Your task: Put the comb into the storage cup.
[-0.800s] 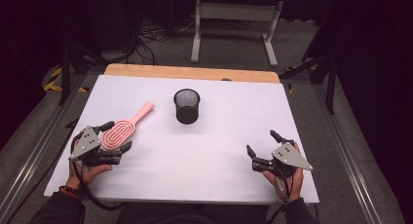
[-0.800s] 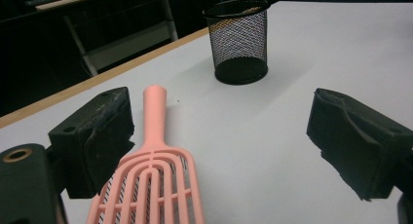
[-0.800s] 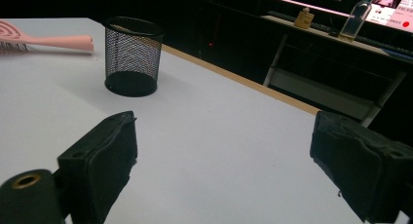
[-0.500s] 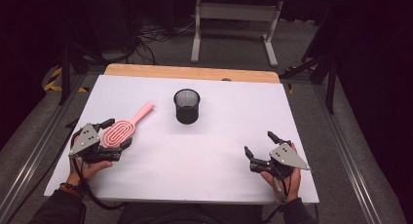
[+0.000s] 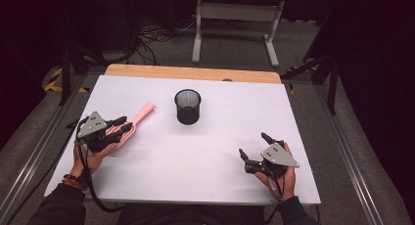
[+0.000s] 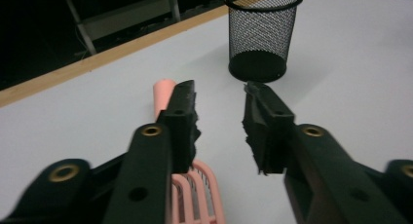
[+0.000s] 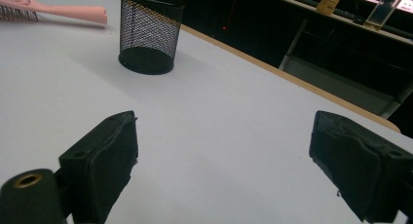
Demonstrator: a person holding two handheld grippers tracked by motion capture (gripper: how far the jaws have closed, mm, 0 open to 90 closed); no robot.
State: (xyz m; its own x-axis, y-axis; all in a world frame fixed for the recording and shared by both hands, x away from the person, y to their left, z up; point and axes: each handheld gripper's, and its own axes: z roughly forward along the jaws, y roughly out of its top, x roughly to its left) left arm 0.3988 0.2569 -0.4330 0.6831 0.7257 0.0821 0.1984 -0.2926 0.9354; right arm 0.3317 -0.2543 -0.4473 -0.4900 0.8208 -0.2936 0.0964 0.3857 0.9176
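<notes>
High view | left claw (image 5: pixel 120 124) released, jaws parted over pink plastic hairbrush (image 5: pixel 139 116) lying flat on white counter (image 5: pixel 195 161), left of black wire-mesh cup (image 5: pixel 188 106) | right claw (image 5: pixel 254 149) released, idle near-right | likely step: grasping brush; next: lower, clench.

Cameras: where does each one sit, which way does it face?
High view: fixed above the person's side, looking forward and down on the white table; both hands, left gripper and right gripper show.
Left gripper view: rides the left gripper, looking over the pink brush toward the mesh cup; open jaws show.
Right gripper view: rides the right gripper, low over the table; wide-open jaws show.
Shared: all three show cup and brush.
</notes>
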